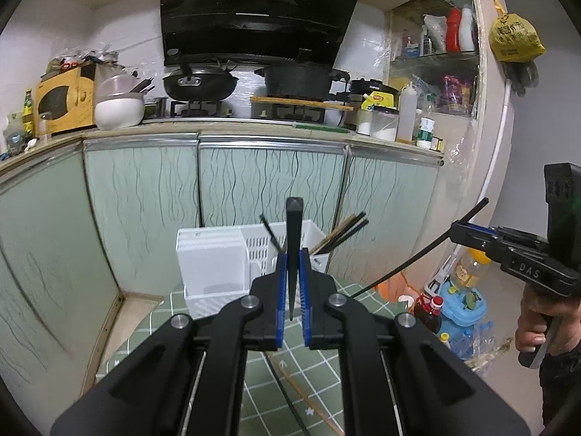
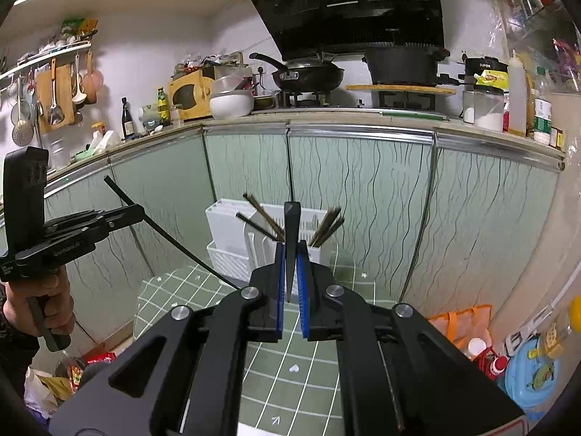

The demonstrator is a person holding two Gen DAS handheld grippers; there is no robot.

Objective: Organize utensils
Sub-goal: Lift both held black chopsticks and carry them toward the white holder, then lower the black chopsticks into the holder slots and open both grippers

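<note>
My left gripper (image 1: 293, 254) is shut on a black chopstick (image 1: 294, 218) that points up and away, just in front of the white utensil holder (image 1: 214, 254). My right gripper (image 2: 291, 249) is shut on another black chopstick (image 2: 291, 221) in the same pose before the holder (image 2: 232, 232). Each gripper also shows from the side in the other view: the right gripper (image 1: 458, 230) with its slanted chopstick (image 1: 410, 261), the left gripper (image 2: 139, 212) with its chopstick (image 2: 174, 243). Several brown and black chopsticks (image 2: 326, 229) stand in the holder's slotted compartment.
The holder stands on a table with a green checked cloth (image 2: 297, 348). A brown chopstick (image 1: 308, 399) and a black one (image 1: 285, 388) lie on the cloth under my left gripper. Green cabinet doors (image 1: 268, 181) rise behind. Bottles and bags (image 1: 457, 305) crowd the floor at the right.
</note>
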